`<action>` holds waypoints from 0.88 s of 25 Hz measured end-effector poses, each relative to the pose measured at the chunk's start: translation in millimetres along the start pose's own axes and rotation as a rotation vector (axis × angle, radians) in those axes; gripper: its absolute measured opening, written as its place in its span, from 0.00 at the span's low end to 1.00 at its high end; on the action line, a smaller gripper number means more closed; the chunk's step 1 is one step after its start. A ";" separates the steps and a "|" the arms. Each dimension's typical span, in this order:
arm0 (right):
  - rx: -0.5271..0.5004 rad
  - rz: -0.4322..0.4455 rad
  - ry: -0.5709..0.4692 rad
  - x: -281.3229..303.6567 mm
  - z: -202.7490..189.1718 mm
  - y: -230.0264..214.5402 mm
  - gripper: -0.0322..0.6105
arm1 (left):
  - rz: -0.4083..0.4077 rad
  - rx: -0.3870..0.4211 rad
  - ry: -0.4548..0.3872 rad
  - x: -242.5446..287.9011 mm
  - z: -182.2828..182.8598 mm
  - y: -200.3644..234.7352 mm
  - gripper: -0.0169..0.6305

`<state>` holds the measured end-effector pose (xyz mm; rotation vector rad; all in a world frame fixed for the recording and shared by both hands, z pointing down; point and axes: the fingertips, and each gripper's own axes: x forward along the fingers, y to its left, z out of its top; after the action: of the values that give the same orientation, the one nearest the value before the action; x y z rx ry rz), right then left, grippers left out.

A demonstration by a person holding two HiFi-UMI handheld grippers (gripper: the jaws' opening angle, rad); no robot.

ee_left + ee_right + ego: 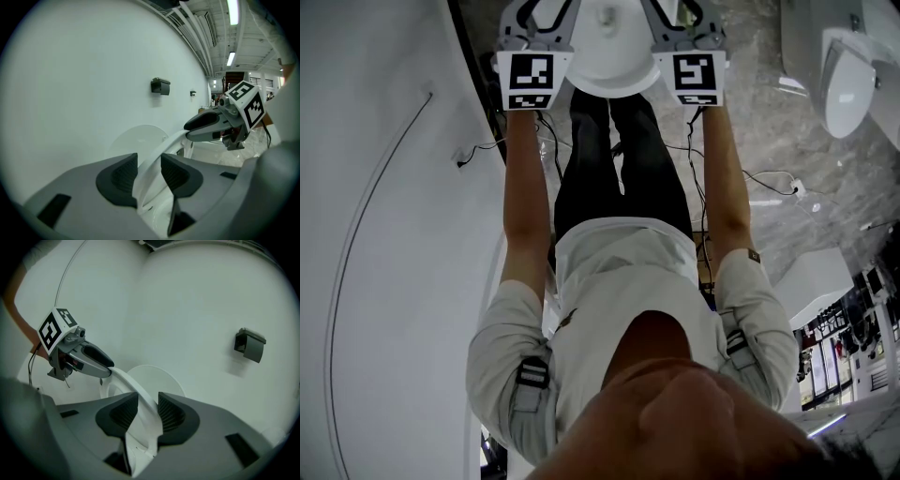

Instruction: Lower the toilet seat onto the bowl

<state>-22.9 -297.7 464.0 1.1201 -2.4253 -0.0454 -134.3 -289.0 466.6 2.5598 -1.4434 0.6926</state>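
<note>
White wall point(384, 234) close on L of toilet bowl point(609, 86), little room there; open floor point(764, 127) on R, w/ cables point(773, 176) lying across it; paper holder point(251, 345) juts out above & behind bowl.

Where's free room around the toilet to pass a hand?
Bare floor between the right arm and the white fixture; cables cross it nearer the person. Beside the left arm, the wall leaves a narrow strip. Crowded at the seat: left gripper and right gripper clamp it.
</note>
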 end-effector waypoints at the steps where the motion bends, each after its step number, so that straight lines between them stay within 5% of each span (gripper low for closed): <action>1: -0.001 0.002 0.000 -2.6 -2.1 1.1 0.28 | 0.001 0.000 0.001 -1.1 -1.5 -3.0 0.28; 22: -0.030 0.069 0.028 -47.1 -32.3 42.8 0.29 | 0.006 -0.034 0.067 -39.1 -37.0 -49.2 0.29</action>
<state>-13.3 -229.6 483.5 1.0167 -2.4287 -0.0429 -122.6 -220.1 487.7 2.4834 -1.4301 0.7408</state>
